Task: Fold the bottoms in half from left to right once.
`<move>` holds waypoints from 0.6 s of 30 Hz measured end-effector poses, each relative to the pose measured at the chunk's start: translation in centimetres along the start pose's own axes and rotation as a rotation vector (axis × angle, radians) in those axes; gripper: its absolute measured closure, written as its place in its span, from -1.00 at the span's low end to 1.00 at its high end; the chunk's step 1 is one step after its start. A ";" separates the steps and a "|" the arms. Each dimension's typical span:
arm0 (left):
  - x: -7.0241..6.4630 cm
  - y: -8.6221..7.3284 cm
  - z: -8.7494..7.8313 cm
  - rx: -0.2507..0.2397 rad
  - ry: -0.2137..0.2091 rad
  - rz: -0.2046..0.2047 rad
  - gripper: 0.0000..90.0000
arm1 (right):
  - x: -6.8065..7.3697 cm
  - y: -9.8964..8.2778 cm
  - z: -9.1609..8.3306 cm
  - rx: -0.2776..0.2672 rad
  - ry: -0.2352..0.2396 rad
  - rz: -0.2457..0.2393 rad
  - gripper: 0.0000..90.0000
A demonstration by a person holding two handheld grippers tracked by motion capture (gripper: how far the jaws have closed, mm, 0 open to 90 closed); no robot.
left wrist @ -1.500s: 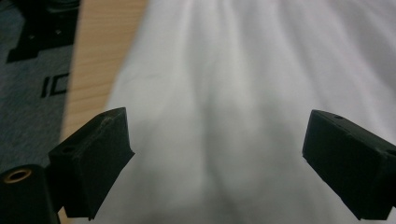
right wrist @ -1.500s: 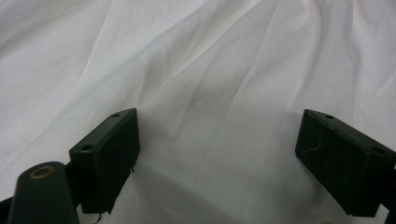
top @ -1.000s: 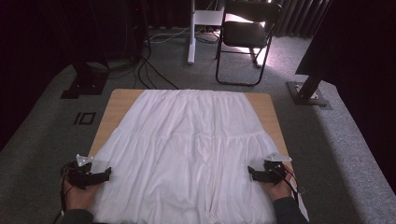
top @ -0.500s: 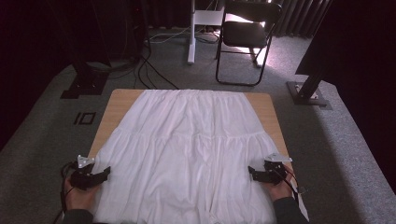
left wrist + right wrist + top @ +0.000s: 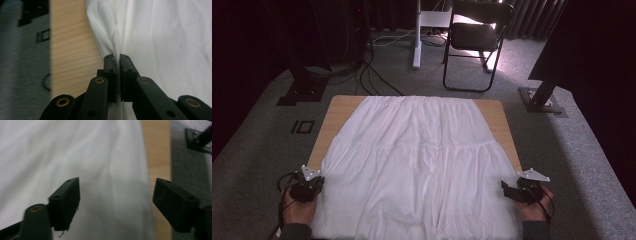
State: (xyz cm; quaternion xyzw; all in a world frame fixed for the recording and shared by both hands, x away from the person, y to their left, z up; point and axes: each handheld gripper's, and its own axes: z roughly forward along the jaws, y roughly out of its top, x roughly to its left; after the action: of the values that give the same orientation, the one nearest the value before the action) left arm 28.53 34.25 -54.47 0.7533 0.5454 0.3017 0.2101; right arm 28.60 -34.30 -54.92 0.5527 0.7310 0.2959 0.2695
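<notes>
A white tiered skirt [image 5: 422,165] lies spread flat over a wooden table [image 5: 344,107]. At its near left edge my left gripper [image 5: 315,182] has just been closing. In the left gripper view its jaws [image 5: 117,56] stand shut on a bunched fold of the skirt's edge [image 5: 112,32]. At the near right edge my right gripper [image 5: 508,189] is open. In the right gripper view its jaws [image 5: 116,185] stand wide over the skirt's border [image 5: 105,165] after easing in slightly, with nothing pinched. A hand holds each gripper.
Bare wood [image 5: 72,50] shows beside the skirt on both sides. Grey carpet [image 5: 267,150] surrounds the table. Beyond it stand a black folding chair [image 5: 477,35], a white post [image 5: 417,35], floor cables [image 5: 372,75] and two stand bases [image 5: 304,90] [image 5: 542,97].
The left jaws have gone from open to shut on the skirt's left edge. The right gripper has shifted a little to the right along the near edge.
</notes>
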 end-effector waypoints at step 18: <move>9.2 -0.2 0.2 0.039 0.255 -0.085 0.93 | -1.5 -0.8 0.2 0.087 0.036 0.047 0.94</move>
State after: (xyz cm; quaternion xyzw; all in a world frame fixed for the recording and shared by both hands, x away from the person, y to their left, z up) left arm 30.54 43.09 -52.64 0.6889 0.6048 0.3753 0.1370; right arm 28.60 -35.94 -55.50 0.5754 0.7349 0.2799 0.2247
